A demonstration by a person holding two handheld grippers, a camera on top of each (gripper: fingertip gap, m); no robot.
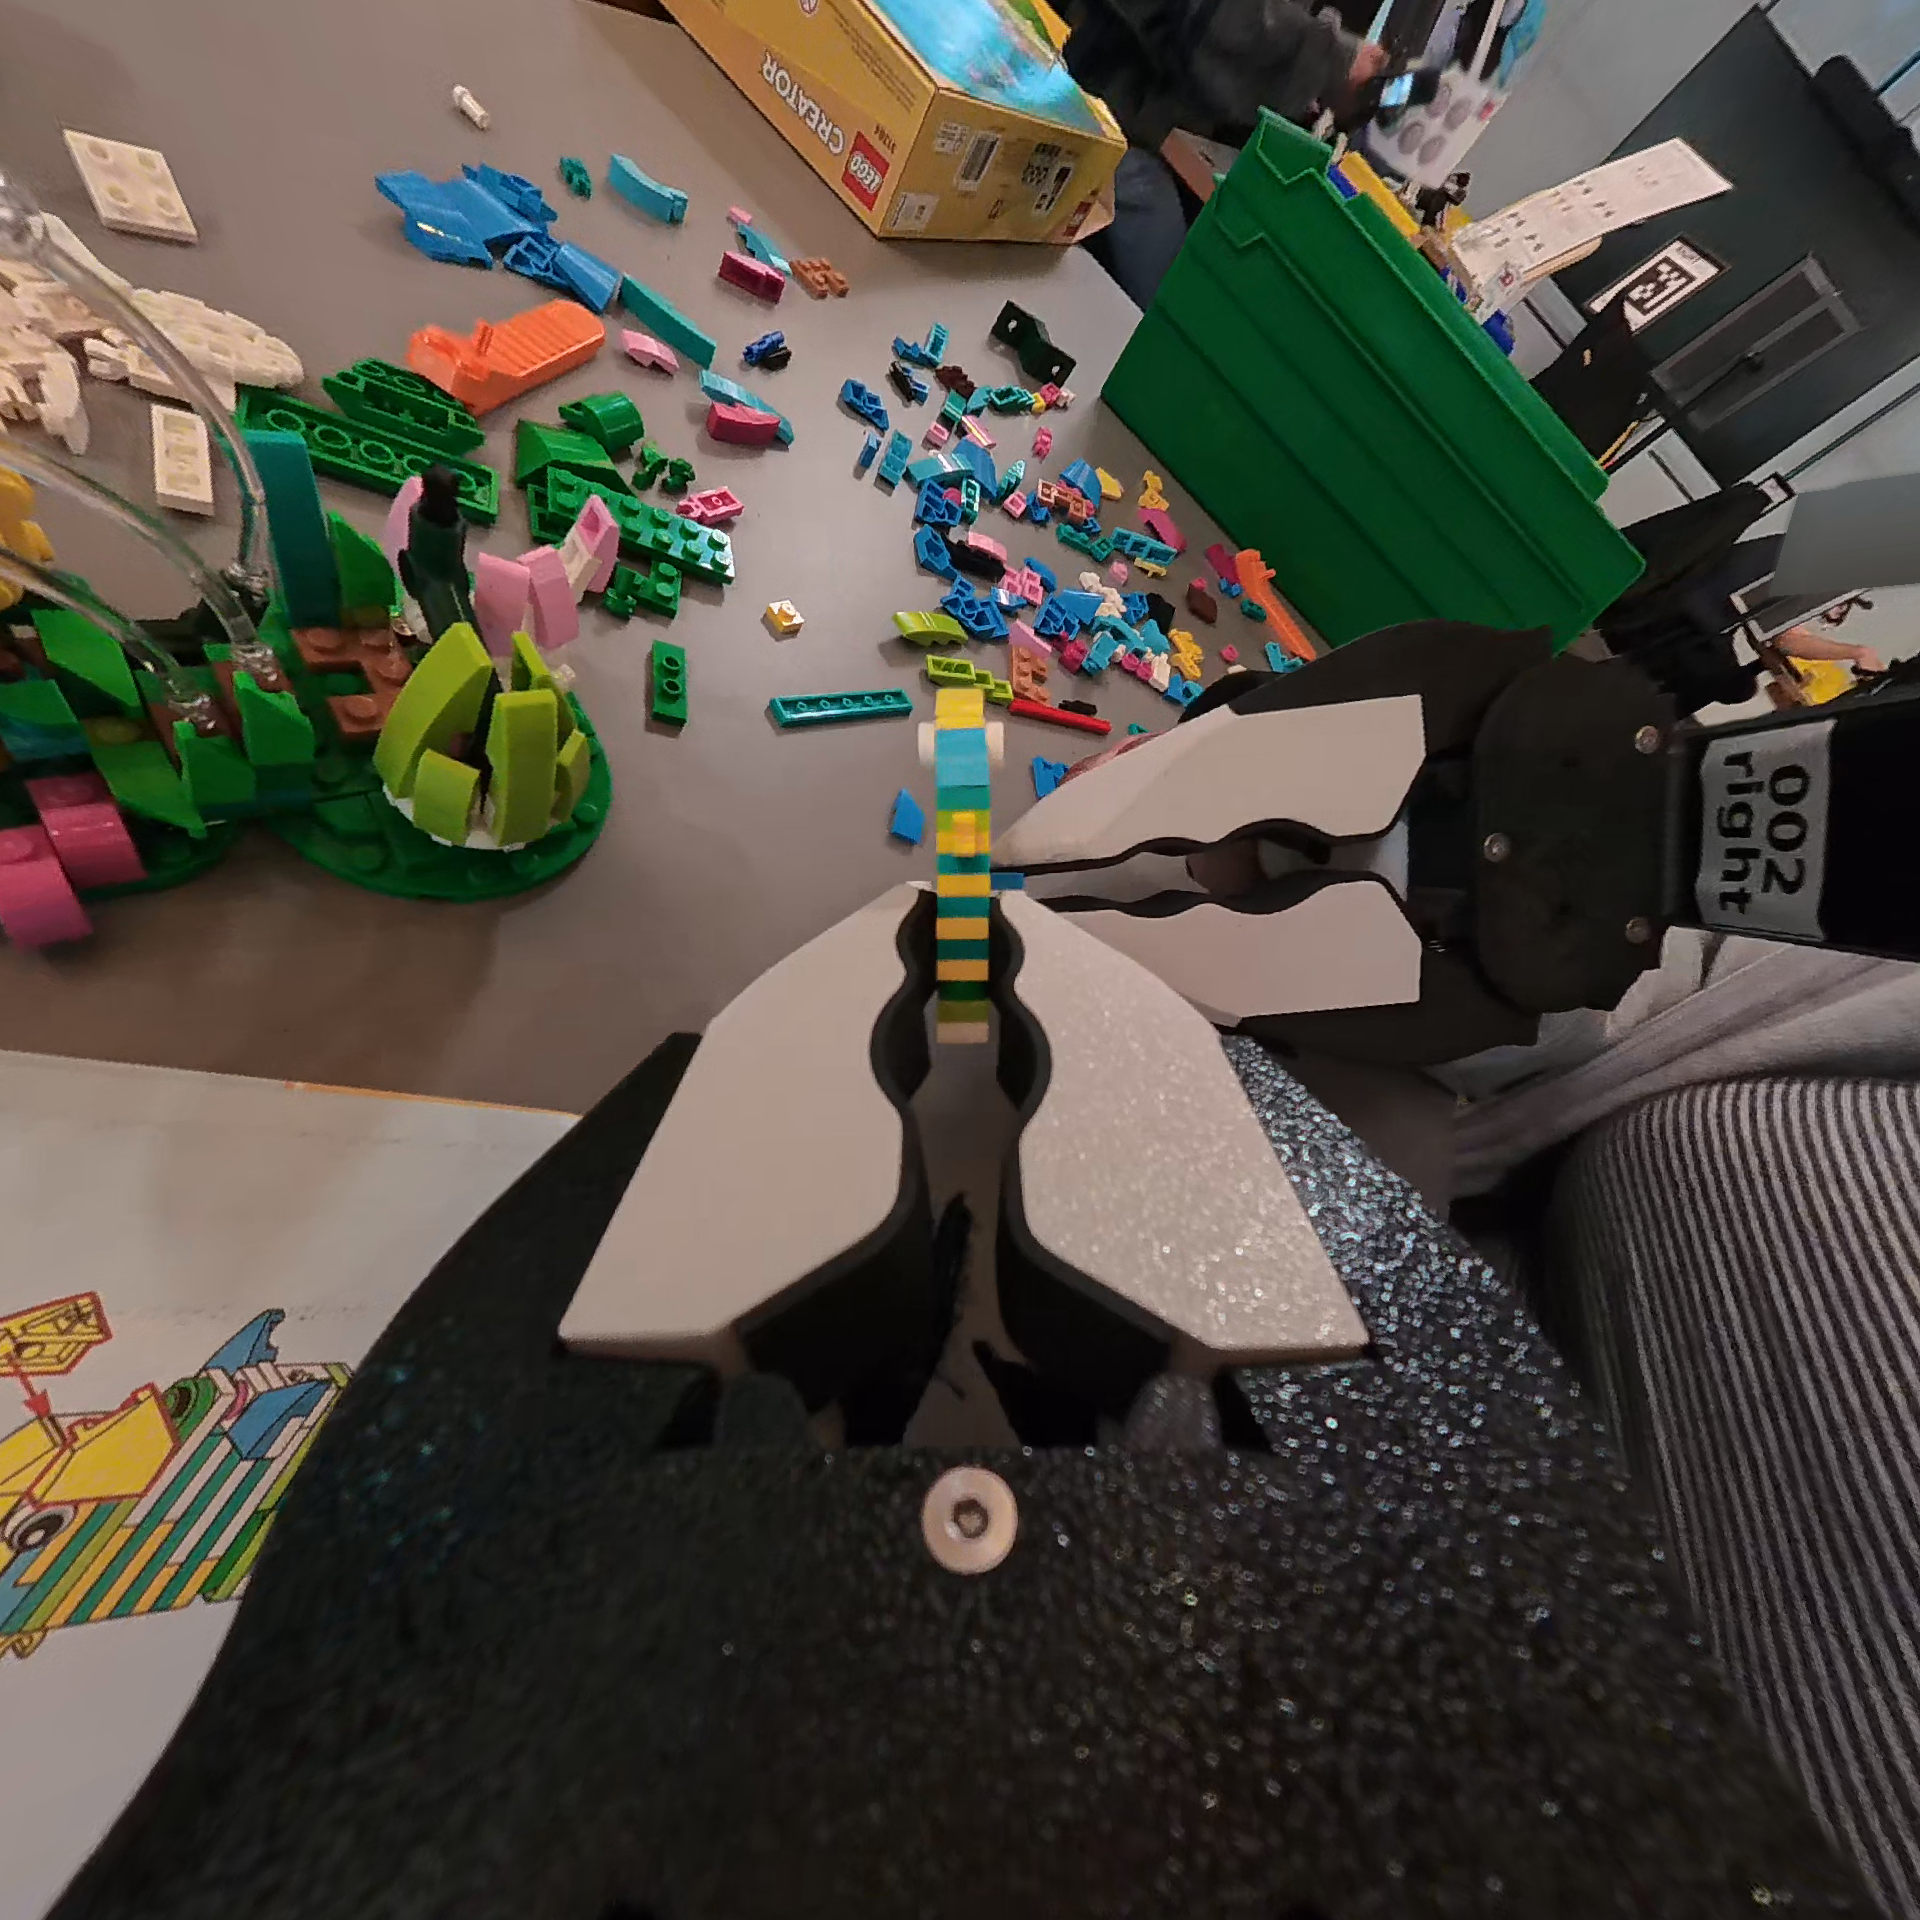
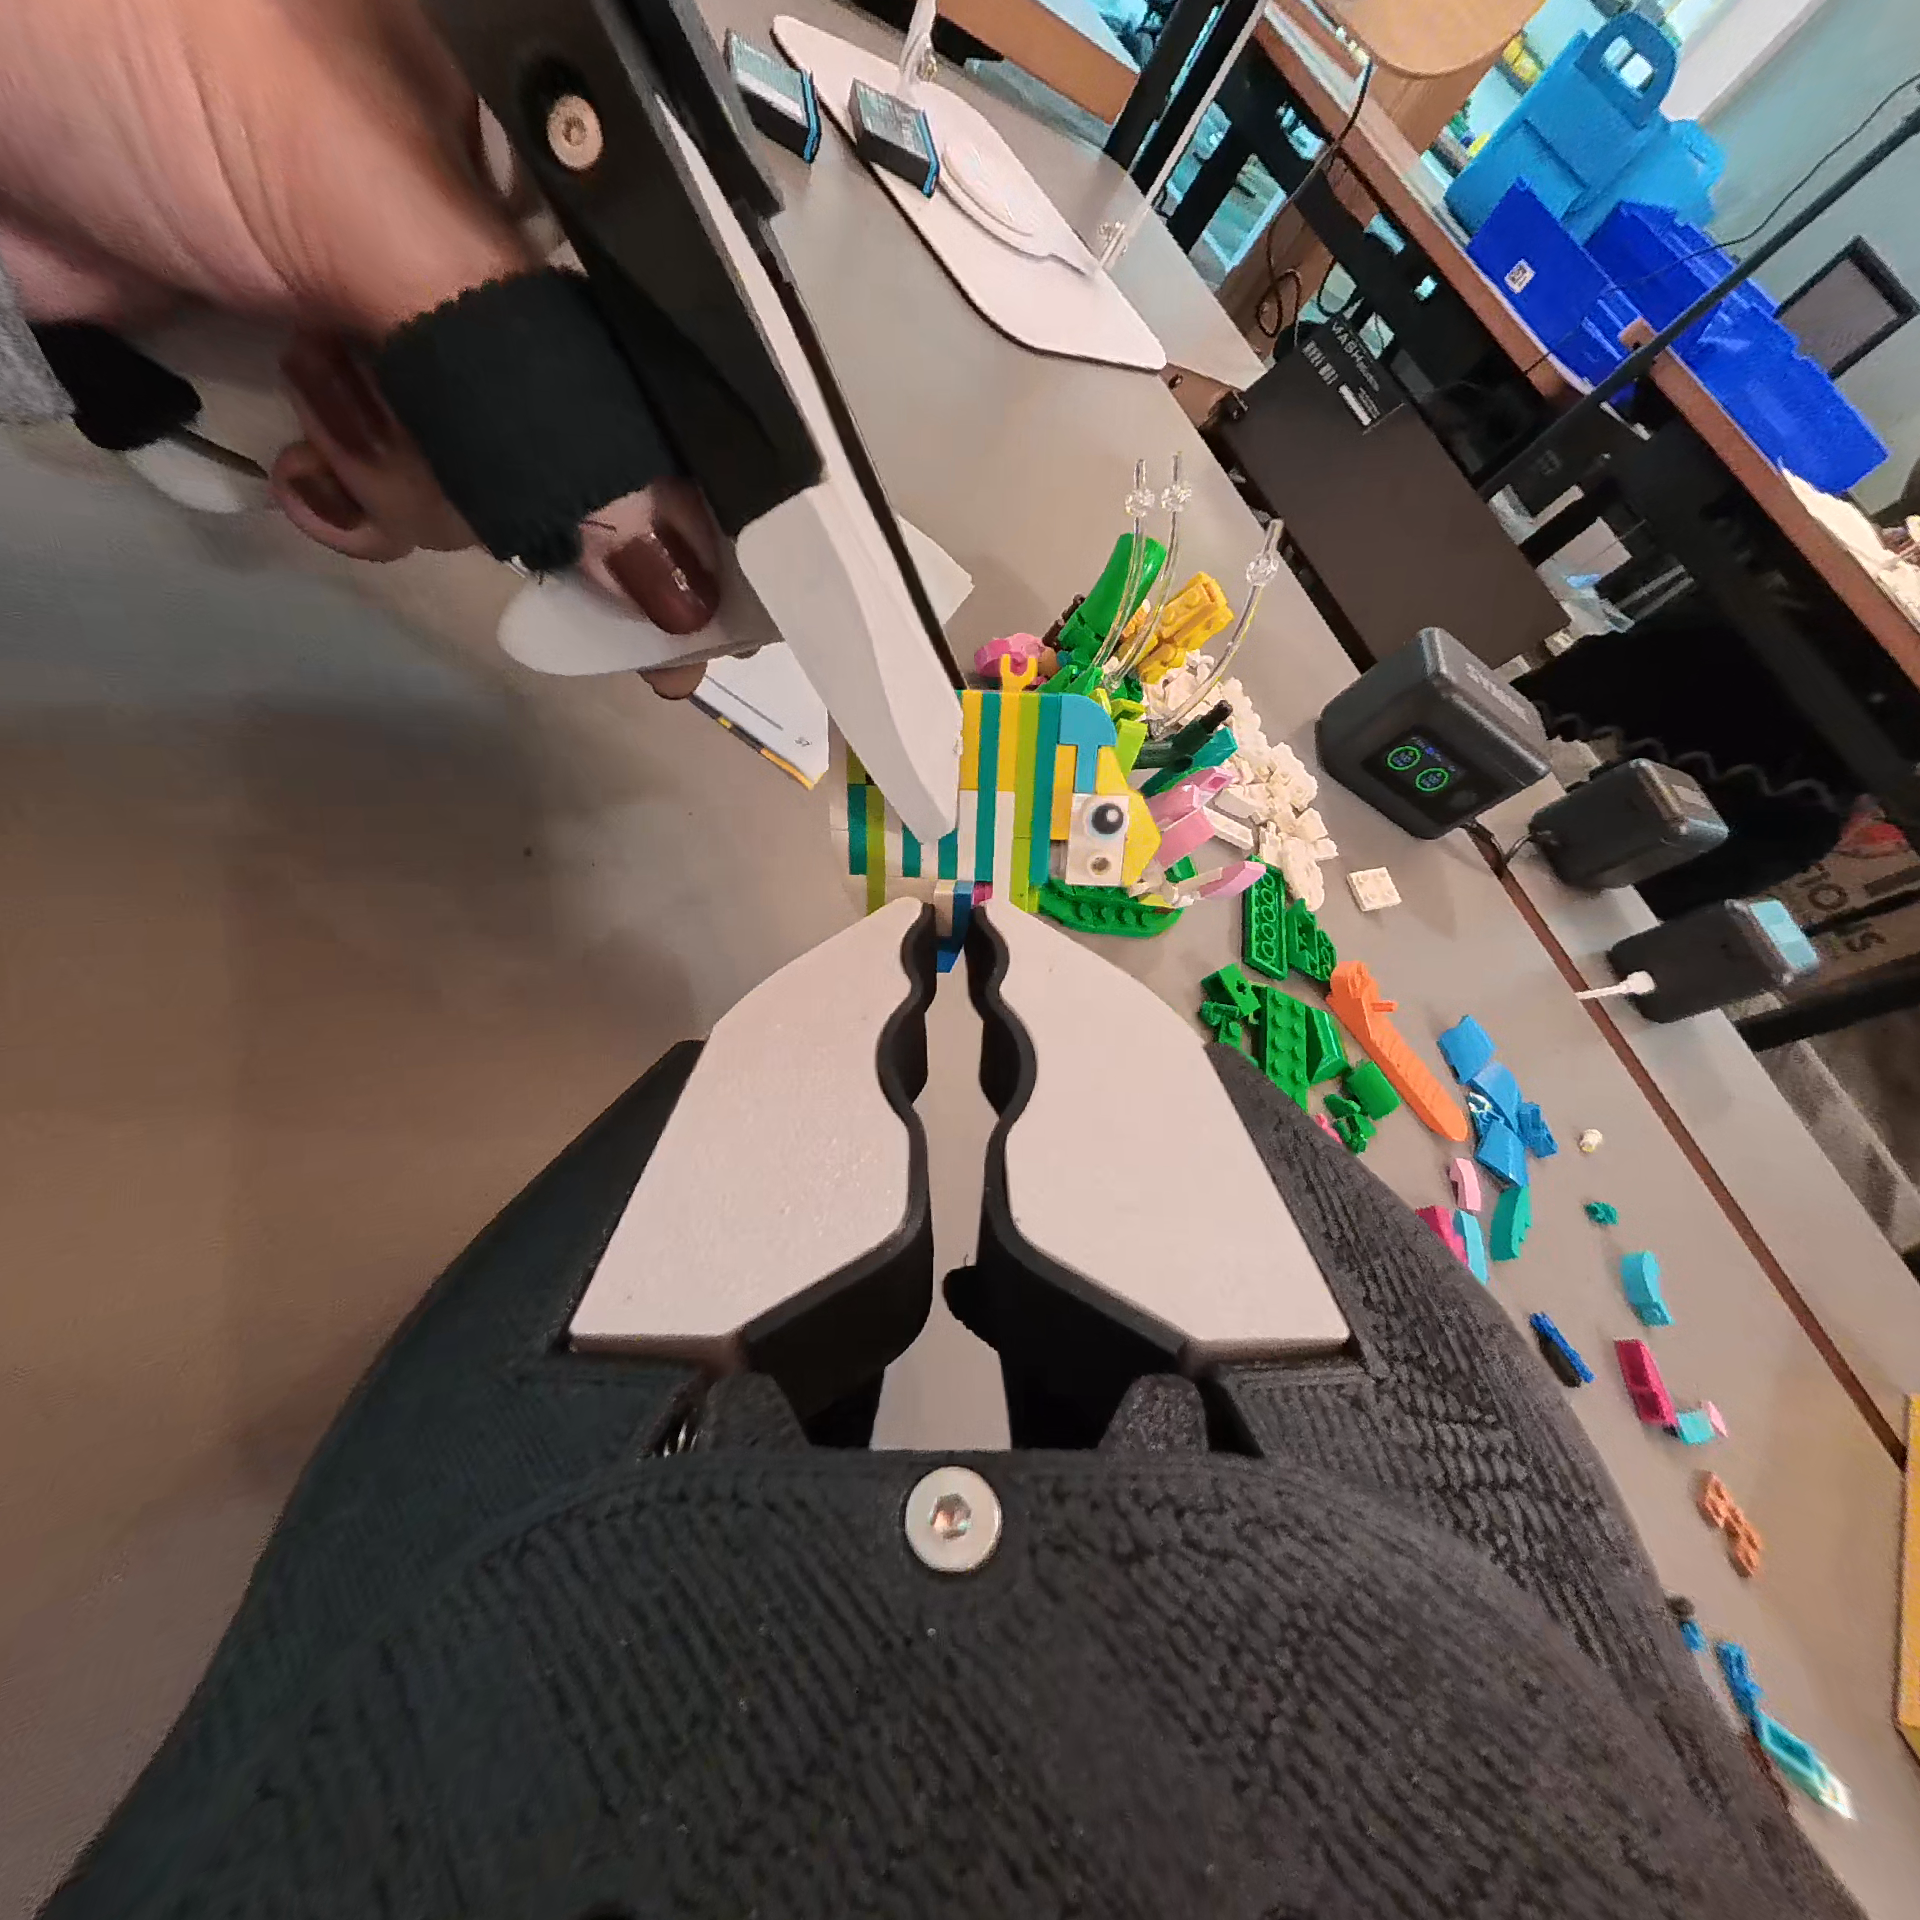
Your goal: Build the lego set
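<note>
A striped fish build (image 1: 961, 831) in yellow, teal and lime is clamped tail-first between the fingers of my left gripper (image 1: 961, 906), above the table. In the right wrist view the fish (image 2: 1039, 800) shows side-on, with its eye and blue top. The left gripper (image 2: 935, 821) holds its rear there, one finger (image 2: 883, 686) across the stripes and a hand behind it. My right gripper (image 2: 951, 920) is shut on a small blue piece (image 2: 948, 954) at the fish's underside. From the left wrist view it (image 1: 1003, 871) reaches in from the right, the blue piece (image 1: 1006, 881) touching the fish.
Loose small bricks (image 1: 1039, 561) lie spread over the grey table. A green plant build (image 1: 312, 675) stands at left, an orange brick separator (image 1: 509, 348) beyond it. A green bin (image 1: 1351, 416), a yellow box (image 1: 914, 114) and an instruction booklet (image 1: 156, 1403) border the space. Black chargers (image 2: 1434, 743) stand at the table's far edge.
</note>
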